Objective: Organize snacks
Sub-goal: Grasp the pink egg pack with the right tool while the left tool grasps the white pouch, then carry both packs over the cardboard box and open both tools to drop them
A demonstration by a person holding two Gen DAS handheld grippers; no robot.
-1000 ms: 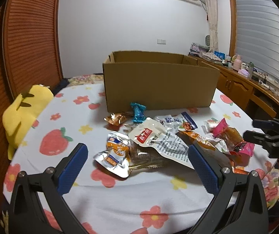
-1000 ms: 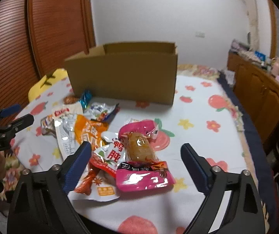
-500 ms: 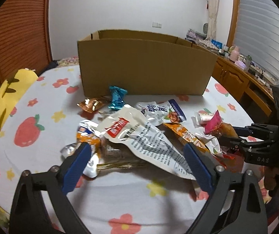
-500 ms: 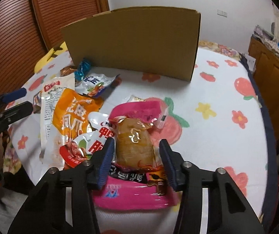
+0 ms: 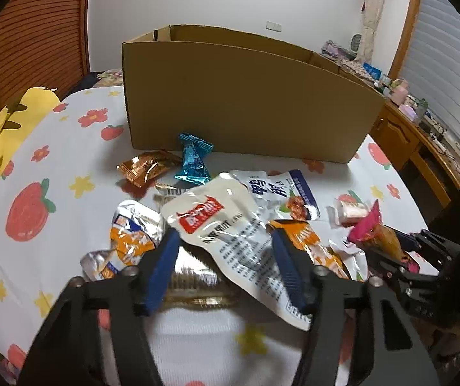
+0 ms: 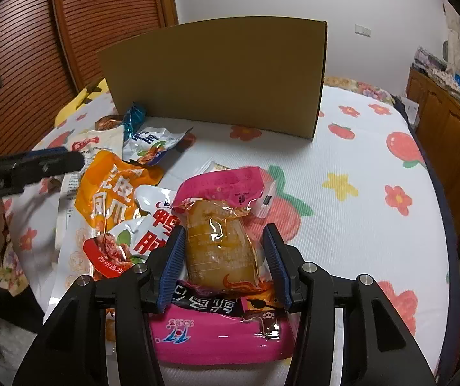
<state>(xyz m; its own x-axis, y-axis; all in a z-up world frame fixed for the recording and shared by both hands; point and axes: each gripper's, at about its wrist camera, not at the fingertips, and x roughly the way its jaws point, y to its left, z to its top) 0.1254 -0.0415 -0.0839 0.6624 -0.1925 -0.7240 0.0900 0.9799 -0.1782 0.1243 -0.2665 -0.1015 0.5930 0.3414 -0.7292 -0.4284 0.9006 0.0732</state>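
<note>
Right hand-held gripper (image 6: 225, 257) is half closed around the pink snack pack (image 6: 220, 289), and its blue pads (image 6: 173, 263) sit at both sides of the bulging clear middle part, touching or almost touching it. The pack lies near the front edge of the tabletop (image 6: 374, 257), at the right end of the snack pile. I judge it soft and a little heavy, with a smooth foil skin that can slip; the thick middle is the good place to hold, not the flat sealed ends.

Left hand-held gripper (image 5: 225, 263) has just been closing and now stands at medium width over the white pouch (image 5: 230, 231), which passes between its pads. If the pads already press it I cannot tell. This pouch looks thin, light and floppy, so it will bend and hang down when lifted. It lies over other packs in the pile, in front of the cardboard box (image 5: 246, 103) that stands at the far side.
</note>
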